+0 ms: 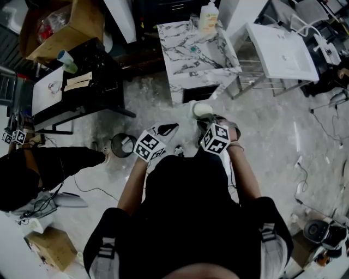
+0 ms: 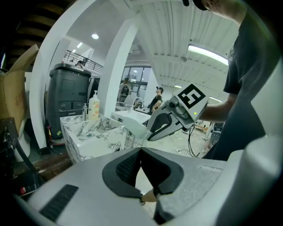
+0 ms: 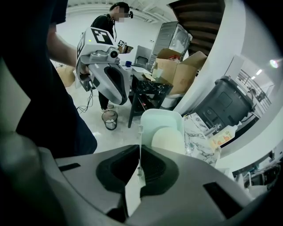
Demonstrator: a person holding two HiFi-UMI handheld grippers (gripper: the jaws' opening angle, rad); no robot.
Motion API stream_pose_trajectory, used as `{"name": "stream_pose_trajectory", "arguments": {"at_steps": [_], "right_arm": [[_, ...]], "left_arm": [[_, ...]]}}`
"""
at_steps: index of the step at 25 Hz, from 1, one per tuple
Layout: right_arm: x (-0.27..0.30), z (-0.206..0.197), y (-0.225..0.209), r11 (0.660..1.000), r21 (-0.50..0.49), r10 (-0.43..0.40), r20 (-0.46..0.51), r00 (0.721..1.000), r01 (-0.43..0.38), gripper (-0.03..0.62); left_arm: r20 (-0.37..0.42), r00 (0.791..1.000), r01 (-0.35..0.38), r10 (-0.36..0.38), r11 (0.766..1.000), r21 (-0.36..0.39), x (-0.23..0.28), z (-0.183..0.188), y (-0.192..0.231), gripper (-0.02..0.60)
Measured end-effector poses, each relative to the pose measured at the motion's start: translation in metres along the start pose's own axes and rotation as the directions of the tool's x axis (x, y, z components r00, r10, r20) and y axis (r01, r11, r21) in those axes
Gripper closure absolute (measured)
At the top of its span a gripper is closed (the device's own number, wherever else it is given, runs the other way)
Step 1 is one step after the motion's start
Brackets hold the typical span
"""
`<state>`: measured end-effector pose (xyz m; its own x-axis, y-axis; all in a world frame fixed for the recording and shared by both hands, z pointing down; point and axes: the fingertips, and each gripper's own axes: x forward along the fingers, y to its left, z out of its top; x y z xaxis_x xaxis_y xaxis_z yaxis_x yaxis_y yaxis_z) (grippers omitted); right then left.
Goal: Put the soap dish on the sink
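A pale green soap dish (image 3: 161,120) with a cream soap bar (image 3: 168,139) in it hangs in the air. My right gripper (image 3: 140,170) is shut on the thin rim of the dish. In the head view the soap dish (image 1: 202,109) shows just ahead of the right gripper (image 1: 206,124), over the floor and short of the marble sink (image 1: 196,52). My left gripper (image 2: 141,160) is shut with nothing between its pads; it is held beside the right gripper (image 2: 177,114), to its left in the head view.
A soap bottle (image 1: 209,16) stands at the back of the marble sink. A white basin (image 1: 283,52) sits to its right. A black table (image 1: 82,87), cardboard boxes and a small waste bin (image 1: 122,145) are at the left. Cables lie on the floor.
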<state>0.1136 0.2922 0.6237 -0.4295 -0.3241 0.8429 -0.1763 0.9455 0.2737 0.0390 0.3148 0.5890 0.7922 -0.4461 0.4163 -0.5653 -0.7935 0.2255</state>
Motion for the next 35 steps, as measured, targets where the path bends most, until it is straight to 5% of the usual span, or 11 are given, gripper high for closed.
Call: {"name": "stream_pose_trajectory", "arguments": {"at_steps": [35], "right_arm": [[0.037,-0.023,-0.099,0.992,-0.1,0.084,0.001,0.996,-0.084,0.589]], "left_arm": [[-0.034,0.995,-0.099,0.098,0.993,-0.059,0.06,0.045,0.066,0.581]]}}
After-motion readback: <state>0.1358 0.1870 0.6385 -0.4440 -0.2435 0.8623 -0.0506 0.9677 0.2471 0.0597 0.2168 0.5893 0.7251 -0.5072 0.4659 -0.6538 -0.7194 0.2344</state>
